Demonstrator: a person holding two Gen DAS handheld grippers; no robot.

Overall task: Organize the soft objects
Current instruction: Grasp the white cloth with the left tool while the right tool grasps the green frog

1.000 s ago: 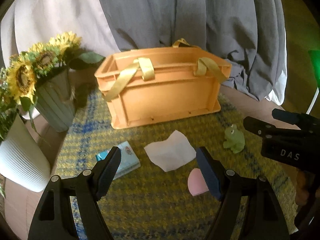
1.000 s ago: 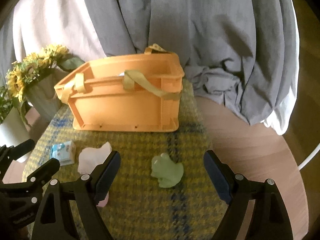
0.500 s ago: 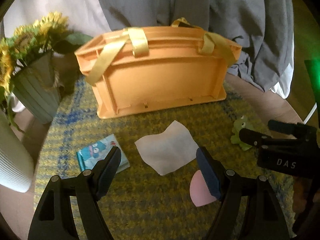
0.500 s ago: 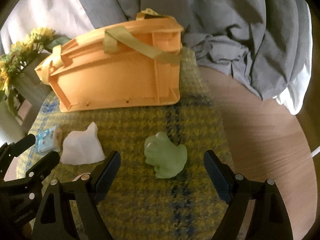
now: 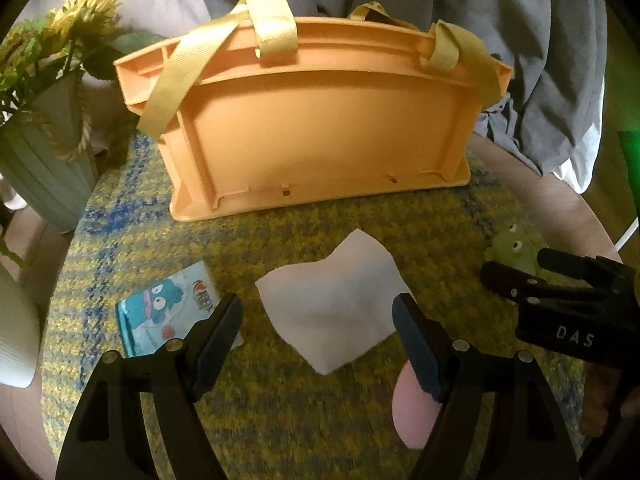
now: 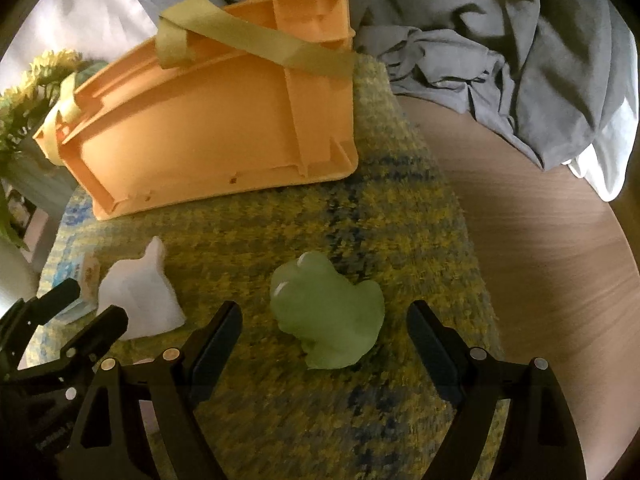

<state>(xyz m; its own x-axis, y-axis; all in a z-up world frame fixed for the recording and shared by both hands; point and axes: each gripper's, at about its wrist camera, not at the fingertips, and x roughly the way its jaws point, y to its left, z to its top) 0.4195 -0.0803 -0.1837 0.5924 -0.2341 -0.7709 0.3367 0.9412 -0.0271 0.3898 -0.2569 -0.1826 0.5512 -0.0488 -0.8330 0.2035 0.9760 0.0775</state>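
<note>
Here, a round wooden table [image 6: 560, 240] carries a yellow-and-blue woven mat [image 5: 280, 420], with grey and white fabric [image 6: 520, 60] heaped at the table's far edge. Well ahead of both pairs of jaws stands an orange plastic crate [image 5: 320, 132] with yellow webbing handles [image 5: 180, 76], its long side wall facing the cameras. Off to the left of the crate a ribbed green pot [image 5: 44, 172] holds sunflowers [image 5: 84, 12].

The left gripper [image 5: 318, 336] hovers low over the mat with its jaws spread wide and gripping nothing; a crumpled white cloth [image 5: 332, 300] lies between and just ahead of the fingertips. A small blue packet printed with a cartoon figure [image 5: 168, 312] lies just outside the left finger, partly covered by it. A pink rounded object [image 5: 412, 412] shows from behind the right finger; whether they touch cannot be told.

The right gripper [image 6: 324, 332] likewise has its jaws wide apart and empty, framing a soft green frog toy [image 6: 328, 316] that sits on the mat between the fingertips, touching neither finger. In the left wrist view the frog peeks out beyond the right gripper's black body.
</note>
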